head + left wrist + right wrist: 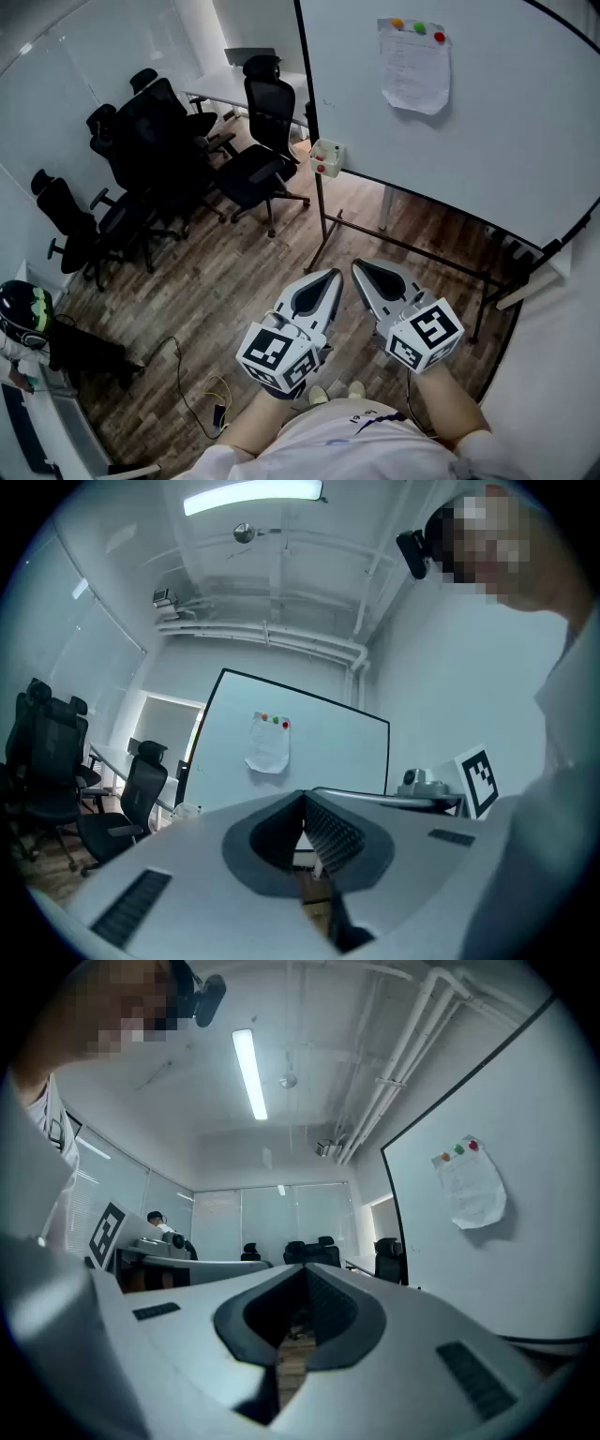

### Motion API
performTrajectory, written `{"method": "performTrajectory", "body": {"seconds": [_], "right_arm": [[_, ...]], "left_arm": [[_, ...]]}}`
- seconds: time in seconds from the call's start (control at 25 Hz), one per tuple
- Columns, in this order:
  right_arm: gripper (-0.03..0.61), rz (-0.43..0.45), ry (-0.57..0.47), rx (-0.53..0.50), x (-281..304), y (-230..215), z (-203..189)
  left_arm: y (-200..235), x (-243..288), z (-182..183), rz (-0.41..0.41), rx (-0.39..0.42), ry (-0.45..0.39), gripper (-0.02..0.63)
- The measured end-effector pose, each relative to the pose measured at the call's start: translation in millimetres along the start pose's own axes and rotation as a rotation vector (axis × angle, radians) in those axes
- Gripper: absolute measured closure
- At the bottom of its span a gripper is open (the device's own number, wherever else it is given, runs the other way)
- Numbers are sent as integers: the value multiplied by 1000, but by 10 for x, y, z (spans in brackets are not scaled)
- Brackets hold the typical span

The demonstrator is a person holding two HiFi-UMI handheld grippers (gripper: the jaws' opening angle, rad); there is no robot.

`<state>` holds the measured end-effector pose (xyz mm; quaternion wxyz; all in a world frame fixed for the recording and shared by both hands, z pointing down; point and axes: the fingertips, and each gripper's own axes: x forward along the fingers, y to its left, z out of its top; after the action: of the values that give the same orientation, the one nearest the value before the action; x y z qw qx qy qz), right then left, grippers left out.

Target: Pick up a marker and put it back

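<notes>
White plastic with dark ribbed pads: that is the left gripper [330, 277] and the right gripper [361, 267] in the head view. They are held side by side near the foot of the large white whiteboard [487, 122] on its black stand, and their tips point towards the board without touching it. Both look pinched together and carry nothing. A creased white sheet of paper [414, 67] hangs high on the whiteboard under three coloured magnets. A small pale box with a red spot [326, 156] clings to the whiteboard's left edge. No marker can be made out on the whiteboard, at the box or on the brown wood-plank floor [234, 281]. Black office chairs [267, 141] stand left of the whiteboard, well apart from both grippers.

In the left gripper view the two jaws meet at their tips, with only an empty hollow behind them. The whiteboard stands ahead, beyond the tips.

In the right gripper view the jaws are likewise closed tip to tip on nothing, and the whiteboard lies off to their right.

By my reading the task has not started. No marker is held, so finding it, lifting it and putting it back all remain. The box at the whiteboard's edge is my guess for where it is kept.
</notes>
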<state>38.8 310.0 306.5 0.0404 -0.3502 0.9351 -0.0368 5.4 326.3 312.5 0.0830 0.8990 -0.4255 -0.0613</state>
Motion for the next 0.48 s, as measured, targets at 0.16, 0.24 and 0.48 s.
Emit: {"method": "performTrajectory", "body": {"seconds": [0.16, 0.24, 0.48], "right_arm": [[565, 5, 10, 17, -31, -19, -35], [565, 11, 7, 19, -51, -12, -39], [565, 22, 1, 18, -110, 7, -30]], "left_arm": [[-22, 9, -42, 6, 5, 4, 603], [-19, 6, -63, 12, 7, 7, 603], [-45, 5, -98, 13, 3, 16, 603]]}}
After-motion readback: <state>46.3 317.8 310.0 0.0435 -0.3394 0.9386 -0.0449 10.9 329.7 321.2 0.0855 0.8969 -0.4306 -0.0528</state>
